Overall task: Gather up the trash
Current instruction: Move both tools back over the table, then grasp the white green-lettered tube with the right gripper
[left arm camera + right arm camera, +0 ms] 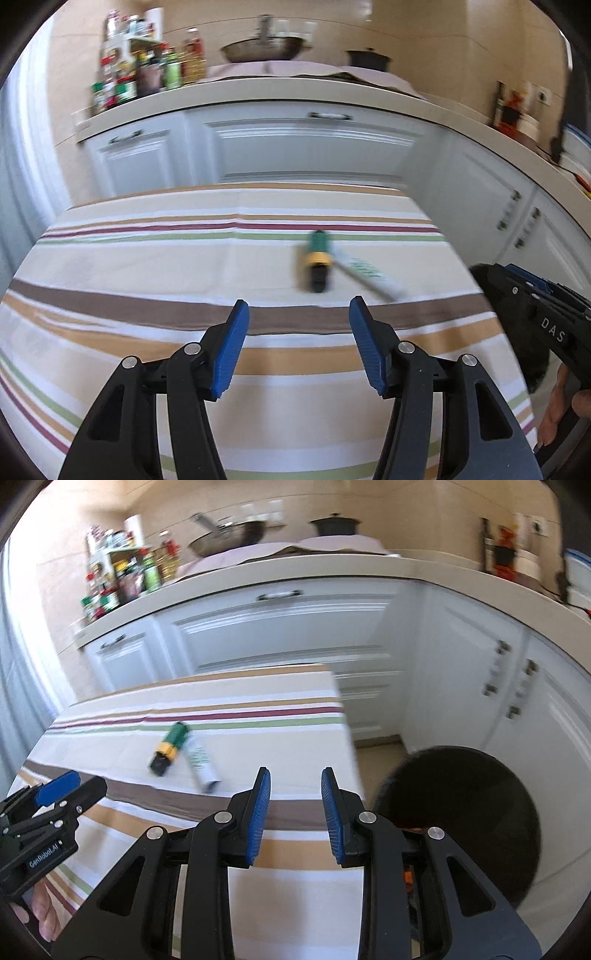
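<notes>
Two pieces of trash lie side by side on the striped tablecloth point(147, 266): a green, yellow and black cylinder point(317, 258) point(170, 747) and a white tube with green print point(364, 275) point(201, 764). My left gripper point(300, 314) stands open a little short of them, with nothing between its blue pads. My right gripper point(295, 780) hovers over the table's right edge, its jaws narrowly apart and empty. A round black bin point(461, 812) stands on the floor just right of it. The left gripper point(75, 788) also shows low on the left in the right wrist view.
White kitchen cabinets point(314, 155) run behind and to the right of the table. Their counter carries bottles and jars point(147, 77), a wok point(266, 50) and a dark pot point(367, 59). A hand point(569, 406) holds the right gripper's handle.
</notes>
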### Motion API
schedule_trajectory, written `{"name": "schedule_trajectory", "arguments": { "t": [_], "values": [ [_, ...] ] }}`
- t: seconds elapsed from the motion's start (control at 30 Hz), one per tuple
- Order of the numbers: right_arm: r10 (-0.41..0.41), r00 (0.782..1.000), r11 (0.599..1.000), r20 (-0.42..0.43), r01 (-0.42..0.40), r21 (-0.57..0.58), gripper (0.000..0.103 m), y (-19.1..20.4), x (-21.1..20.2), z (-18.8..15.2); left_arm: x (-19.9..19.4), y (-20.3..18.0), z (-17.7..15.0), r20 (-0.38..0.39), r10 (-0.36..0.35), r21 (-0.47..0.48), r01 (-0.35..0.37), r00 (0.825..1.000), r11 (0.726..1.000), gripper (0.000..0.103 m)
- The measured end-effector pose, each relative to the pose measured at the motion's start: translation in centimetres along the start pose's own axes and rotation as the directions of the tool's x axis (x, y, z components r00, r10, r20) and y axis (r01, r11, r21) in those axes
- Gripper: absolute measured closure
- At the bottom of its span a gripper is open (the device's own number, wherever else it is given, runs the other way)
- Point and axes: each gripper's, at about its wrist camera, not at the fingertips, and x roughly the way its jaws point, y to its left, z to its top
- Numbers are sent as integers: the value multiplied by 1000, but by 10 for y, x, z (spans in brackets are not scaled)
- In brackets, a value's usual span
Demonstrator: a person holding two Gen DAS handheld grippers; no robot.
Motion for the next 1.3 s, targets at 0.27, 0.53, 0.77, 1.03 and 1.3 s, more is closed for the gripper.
{"name": "schedule_trajectory", "arguments": {
  "t": [0.27,0.53,0.77,1.03,1.3],
  "values": [
    [60,996,994,-60,-66,-88,75,54,30,5,1,57,-4,-14,78,-78,-78,997,994,45],
    [72,988,987,-134,-90,-137,75,83,63,8,5,90,-7,-33,112,-123,-115,993,986,43],
    [51,981,987,-185,-78,-143,74,88,82,10,12,111,-9,-53,131,-155,-138,990,978,42],
    [37,974,986,-223,-72,-152,74,88,96,7,21,110,-8,-69,114,-157,-124,991,980,41],
    [38,979,988,-200,-66,-137,87,80,94,10,29,85,1,-63,58,-136,-66,996,988,39]
  ]
}}
